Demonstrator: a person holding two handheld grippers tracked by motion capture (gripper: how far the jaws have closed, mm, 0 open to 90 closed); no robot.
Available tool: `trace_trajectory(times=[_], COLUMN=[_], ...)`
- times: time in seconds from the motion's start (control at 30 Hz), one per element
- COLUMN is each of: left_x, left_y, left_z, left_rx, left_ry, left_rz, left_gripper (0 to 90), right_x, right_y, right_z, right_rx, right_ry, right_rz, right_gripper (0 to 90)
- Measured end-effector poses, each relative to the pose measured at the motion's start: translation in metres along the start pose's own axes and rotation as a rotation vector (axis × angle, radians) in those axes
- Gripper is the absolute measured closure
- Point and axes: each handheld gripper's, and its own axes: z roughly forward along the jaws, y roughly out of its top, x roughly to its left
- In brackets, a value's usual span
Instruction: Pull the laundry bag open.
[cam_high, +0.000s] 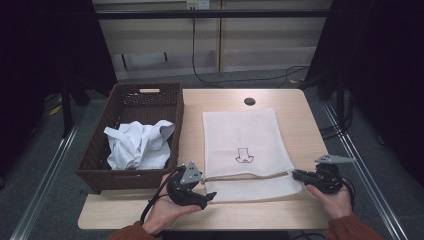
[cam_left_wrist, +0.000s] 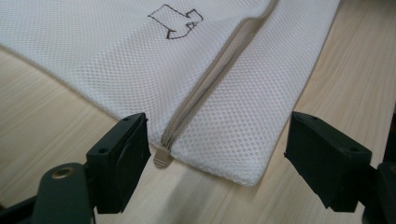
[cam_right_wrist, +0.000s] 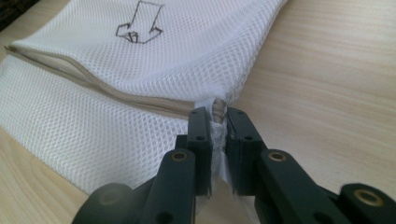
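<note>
While your right gripper (cam_right_wrist: 218, 122) pinches the mesh bag (cam_high: 245, 145) at its zipper end, your left gripper (cam_left_wrist: 217, 161) gapes around the zipper pull (cam_left_wrist: 161, 157).

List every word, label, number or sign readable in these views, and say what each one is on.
No words, brands or numbers can be read.
One sign: a hand-drawn black outline, arrow-like, on the white mesh bag, seen on it in the left tool view and in the right tool view. It holds no letters.
Basket, cloth, table, zipper: no print to be seen.
</note>
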Motion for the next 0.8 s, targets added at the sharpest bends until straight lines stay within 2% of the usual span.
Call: trace_trajectory(times=[0.1, 0.3, 0.33, 0.37, 0.4, 0.47, 0.57, 0.67, 0.7, 0.73, 0.8], left_x=[0.0, -0.002, -0.001, 0.0, 0.003, 0.004, 0.0, 0.004, 0.006, 0.008, 0.01], left_y=[-0.002, -0.009, -0.01, -0.013, -0.015, -0.021, -0.026, -0.029, -0.03, -0.033, -0.039], left_z=[-0.008, -0.027, -0.029, -0.03, -0.031, -0.036, -0.044, -0.051, -0.053, -0.056, -0.06], left_rx=[-0.021, -0.057, -0.05, -0.051, -0.049, -0.075, -0.107, -0.126, -0.125, -0.133, -0.145], left_ry=[0.009, 0.026, 0.028, 0.029, 0.028, 0.024, 0.032, 0.049, 0.061, 0.078, 0.083], left_rz=[-0.003, -0.001, -0.002, 0.002, 0.002, -0.045, -0.054, -0.091, -0.089, -0.109, -0.133], left_gripper=[19.4, 18.0, 17.9, 17.6, 17.6, 17.2, 15.6, 14.2, 12.9, 12.9, 12.2], right_x=[0.002, 0.003, 0.002, 0.002, 0.003, 0.004, 0.002, 0.003, 0.005, 0.007, 0.014], right_y=[-0.002, -0.003, -0.004, -0.004, -0.004, -0.005, -0.004, -0.004, -0.004, -0.004, 0.0], right_z=[0.004, 0.006, 0.007, 0.007, 0.008, 0.009, 0.003, 0.002, 0.001, 0.002, 0.001], right_rx=[0.031, 0.044, 0.05, 0.05, 0.053, 0.048, -0.006, -0.021, -0.024, -0.029, -0.046], right_ry=[-0.005, 0.005, 0.01, 0.01, 0.007, -0.002, -0.017, -0.002, -0.001, 0.005, 0.024], right_rz=[0.0, -0.005, -0.003, -0.003, -0.004, -0.023, -0.031, -0.048, -0.057, -0.069, -0.086], right_gripper=[79.8, 77.1, 70.6, 70.6, 65.5, 54.4, 44.5, 39.6, 38.1, 37.1, 33.4])
